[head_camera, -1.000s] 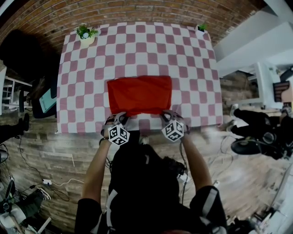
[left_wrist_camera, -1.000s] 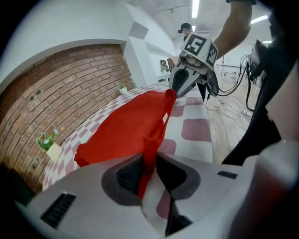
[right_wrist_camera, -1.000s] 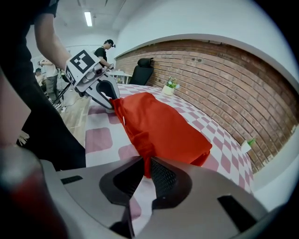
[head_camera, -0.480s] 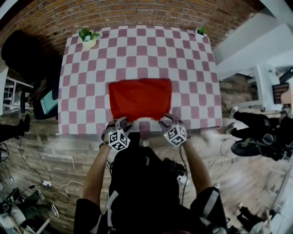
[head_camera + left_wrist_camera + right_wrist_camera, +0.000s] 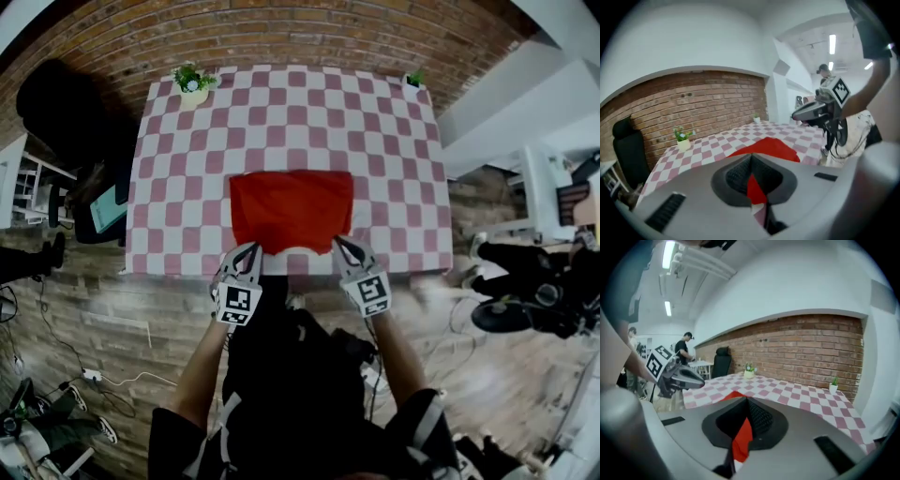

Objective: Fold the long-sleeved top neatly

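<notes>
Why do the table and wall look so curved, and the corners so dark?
Head view: a wide lens bows the checked table and brick wall into curves; the floor at lower right is smeared. Left gripper view: black corners, a glaring ceiling light. Right gripper view: same dark rim; the red top up close looks soft.

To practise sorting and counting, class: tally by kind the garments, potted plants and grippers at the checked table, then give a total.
Red top: 1
Potted plants: 2
Grippers: 2, the left gripper and the right gripper, each shut on the top's near edge
Total: 5
</notes>
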Tool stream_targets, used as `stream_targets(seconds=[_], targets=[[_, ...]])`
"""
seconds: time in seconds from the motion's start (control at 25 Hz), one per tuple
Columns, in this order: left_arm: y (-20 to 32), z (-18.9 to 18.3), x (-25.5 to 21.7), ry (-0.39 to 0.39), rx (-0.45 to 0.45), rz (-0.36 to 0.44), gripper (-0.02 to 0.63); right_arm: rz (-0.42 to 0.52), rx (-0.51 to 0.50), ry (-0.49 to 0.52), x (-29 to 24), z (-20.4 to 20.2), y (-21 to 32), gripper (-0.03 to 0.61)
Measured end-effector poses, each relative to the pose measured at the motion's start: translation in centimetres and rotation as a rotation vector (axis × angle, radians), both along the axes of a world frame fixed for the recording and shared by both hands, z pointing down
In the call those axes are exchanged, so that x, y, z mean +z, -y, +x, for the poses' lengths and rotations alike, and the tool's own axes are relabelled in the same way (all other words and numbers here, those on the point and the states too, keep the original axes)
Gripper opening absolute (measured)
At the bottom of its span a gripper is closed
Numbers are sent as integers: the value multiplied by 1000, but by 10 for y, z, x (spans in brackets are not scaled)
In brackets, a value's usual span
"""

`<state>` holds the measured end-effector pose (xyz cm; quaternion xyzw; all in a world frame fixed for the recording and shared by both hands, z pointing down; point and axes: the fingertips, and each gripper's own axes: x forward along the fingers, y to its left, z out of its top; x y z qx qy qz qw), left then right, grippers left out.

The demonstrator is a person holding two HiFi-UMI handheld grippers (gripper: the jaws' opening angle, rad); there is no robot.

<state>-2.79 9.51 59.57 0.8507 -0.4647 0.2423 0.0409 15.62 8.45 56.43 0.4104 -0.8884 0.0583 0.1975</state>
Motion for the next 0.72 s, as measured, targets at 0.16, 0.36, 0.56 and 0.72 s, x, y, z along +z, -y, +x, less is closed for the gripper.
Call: stream_targets(seconds=[0.16,0.36,0.56,0.72], targets=[[-2,-15,-54,-116,-149,56,6,76,89,198,-59,-6,5,8],[-13,-29,-107,-214,-261,110,6,136,153,270,-105,-3,2,8],[-24,-38,-150,-262,-303,146,6,157,161,288,-136,-12,-4,8],[-28,-42,-171,-273,-288,159,6,162,152,280,-155,-27,-7,8]])
